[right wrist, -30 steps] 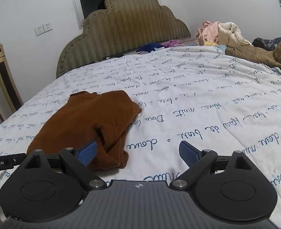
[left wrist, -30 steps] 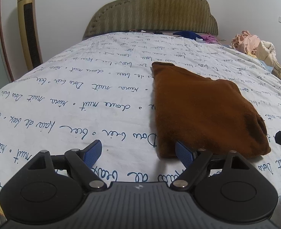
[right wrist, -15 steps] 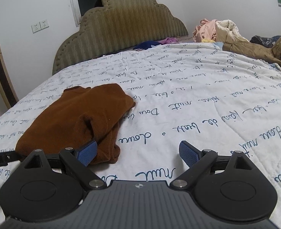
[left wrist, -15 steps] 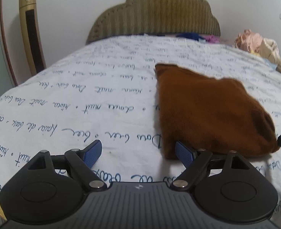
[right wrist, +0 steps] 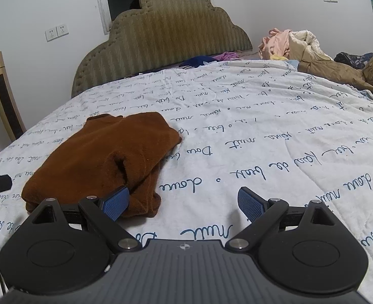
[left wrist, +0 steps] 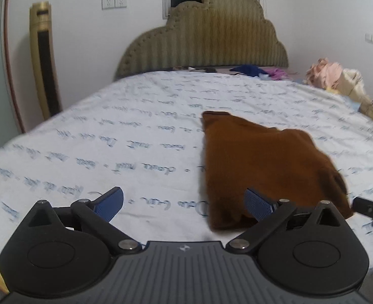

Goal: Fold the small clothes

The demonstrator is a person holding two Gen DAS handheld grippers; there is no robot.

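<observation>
The left hand-held gripper (left wrist: pixel 183 201) tilts down over the near edge of the bed (left wrist: pixel 125 136), its jaws spreading wider with only the near left corner of the folded brown garment (left wrist: pixel 259 167) between them, ungripped. The right hand-held gripper (right wrist: pixel 183 201) tilts down likewise, jaws apart, its left pad (right wrist: pixel 116 202) in front of the garment's near right corner. The left view is blurred. Loose clothes (right wrist: pixel 290 43) are heaped far right, beside the padded headboard (right wrist: pixel 166 27).

A rust-brown fleece garment (left wrist: pixel 267 167) (right wrist: pixel 102 159) lies folded flat on the bedcover (right wrist: pixel 262 136), neckline toward twelve o'clock, a sleeve opening showing along its five o'clock edge.
</observation>
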